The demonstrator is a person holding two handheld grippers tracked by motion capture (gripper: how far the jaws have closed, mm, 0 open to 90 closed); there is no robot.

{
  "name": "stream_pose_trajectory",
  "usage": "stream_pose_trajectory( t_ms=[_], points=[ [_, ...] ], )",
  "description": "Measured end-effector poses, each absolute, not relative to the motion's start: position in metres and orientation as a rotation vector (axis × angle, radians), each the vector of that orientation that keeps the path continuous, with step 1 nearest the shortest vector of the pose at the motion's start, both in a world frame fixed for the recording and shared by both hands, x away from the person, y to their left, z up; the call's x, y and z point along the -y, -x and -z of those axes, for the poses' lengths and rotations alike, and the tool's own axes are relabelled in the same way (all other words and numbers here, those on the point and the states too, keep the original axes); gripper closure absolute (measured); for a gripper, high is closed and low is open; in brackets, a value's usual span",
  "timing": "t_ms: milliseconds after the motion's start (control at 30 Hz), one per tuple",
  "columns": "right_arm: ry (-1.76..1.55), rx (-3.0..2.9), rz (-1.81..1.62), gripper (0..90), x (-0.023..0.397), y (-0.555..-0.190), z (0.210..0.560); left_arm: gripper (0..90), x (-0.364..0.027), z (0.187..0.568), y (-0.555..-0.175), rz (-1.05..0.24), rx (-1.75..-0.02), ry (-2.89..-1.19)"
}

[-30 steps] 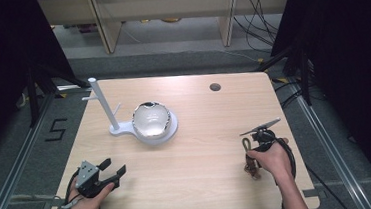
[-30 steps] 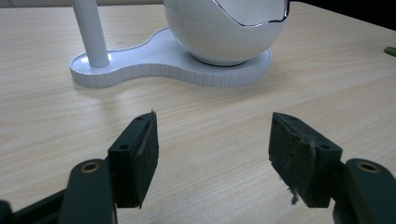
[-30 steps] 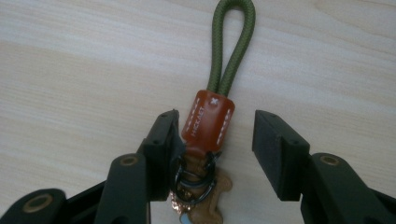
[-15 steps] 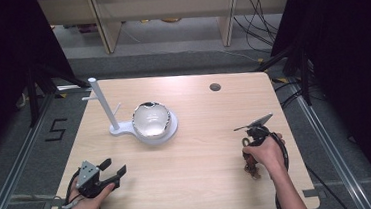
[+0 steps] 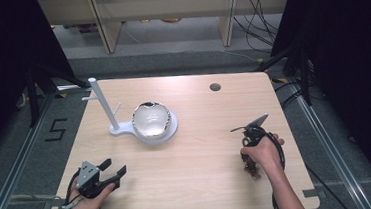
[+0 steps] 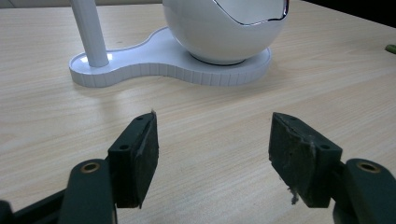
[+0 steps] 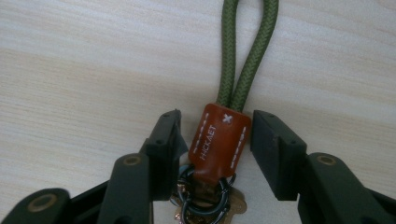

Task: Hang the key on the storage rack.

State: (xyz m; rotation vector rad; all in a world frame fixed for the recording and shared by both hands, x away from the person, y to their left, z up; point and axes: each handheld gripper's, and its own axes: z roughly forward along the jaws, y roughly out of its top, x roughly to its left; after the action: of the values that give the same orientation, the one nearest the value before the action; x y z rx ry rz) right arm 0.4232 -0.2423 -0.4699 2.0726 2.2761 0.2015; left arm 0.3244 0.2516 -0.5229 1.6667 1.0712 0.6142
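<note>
My right tool (image 7: 215, 135) closes in on the keyring strap, pads not yet pressing

Its jaws have just been narrowing and now stand either side of the brown leather tab (image 7: 221, 142), slim gaps showing on both sides, so nothing is pinched yet. The green cord loop (image 7: 243, 56) runs straight ahead of the tool along the worktop (image 7: 84, 65); the metal rings (image 7: 204, 205) lie just under it. By my reckoning the grasp is the step in hand. Far across the worktop my left tool (image 6: 212, 154) sits spread and empty, facing the white bowl (image 6: 224, 28) and post (image 6: 91, 32) on their stand (image 6: 154, 63), perhaps where the keyring is bound.
</note>
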Motion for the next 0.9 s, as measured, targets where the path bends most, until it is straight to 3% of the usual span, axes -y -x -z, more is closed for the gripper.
stream_pose_trajectory(
  t_ms=[533, 900],
  points=[
    [-2.044, -2.316, -0.192, 68.0, 0.239, -0.422, 0.471, 32.6, -0.252, 0.523, -0.324, -0.612, -1.072, -1.662],
    [-1.996, -2.308, -0.329, 68.6, 0.245, -0.412, 0.464, 32.6, -0.252, 0.524, -0.326, -0.617, -1.041, -1.660]
  ],
)
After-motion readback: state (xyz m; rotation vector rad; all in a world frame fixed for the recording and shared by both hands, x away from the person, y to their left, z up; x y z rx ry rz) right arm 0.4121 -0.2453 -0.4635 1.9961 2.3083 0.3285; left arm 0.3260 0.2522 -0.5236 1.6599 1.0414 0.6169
